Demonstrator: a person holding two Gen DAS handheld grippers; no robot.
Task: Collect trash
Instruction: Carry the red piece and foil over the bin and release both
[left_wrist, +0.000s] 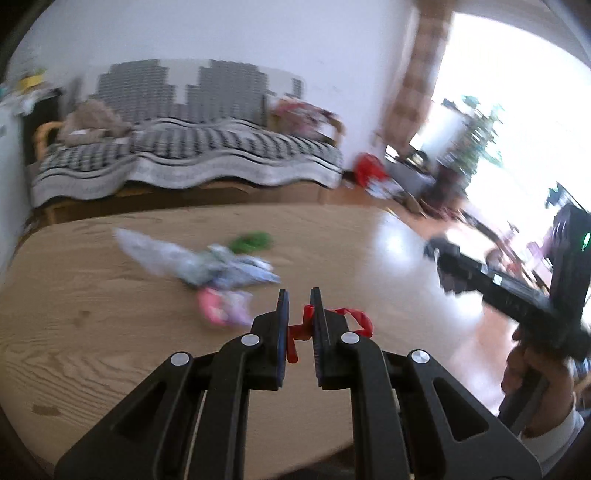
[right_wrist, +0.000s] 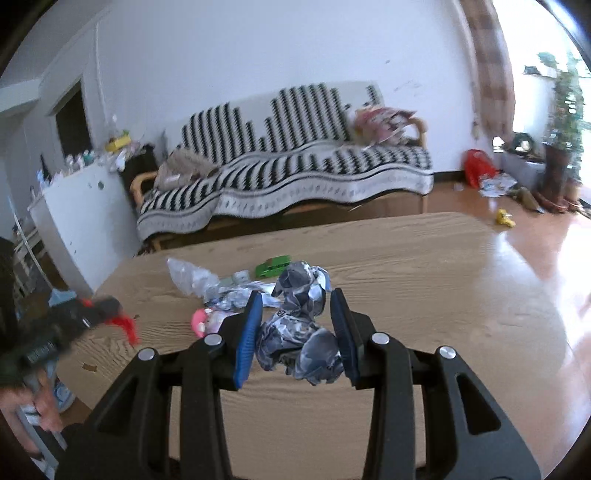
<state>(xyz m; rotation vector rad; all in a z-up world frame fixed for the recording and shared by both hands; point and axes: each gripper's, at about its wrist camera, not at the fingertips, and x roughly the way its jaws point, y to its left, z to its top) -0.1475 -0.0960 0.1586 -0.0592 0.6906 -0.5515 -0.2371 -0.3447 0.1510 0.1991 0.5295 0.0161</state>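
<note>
My left gripper is nearly shut on a thin red plastic strip that loops out to the right, above the wooden table. It also shows blurred in the right wrist view, with the red strip hanging from it. My right gripper is shut on a crumpled grey-and-white wrapper just above the table. A pile of trash lies mid-table: clear plastic, a pink wrapper, a green piece. The right gripper shows blurred in the left view.
A striped sofa stands behind the table. A white cabinet is at the left. A red bag, scattered paper and a plant are on the floor at the right by the window.
</note>
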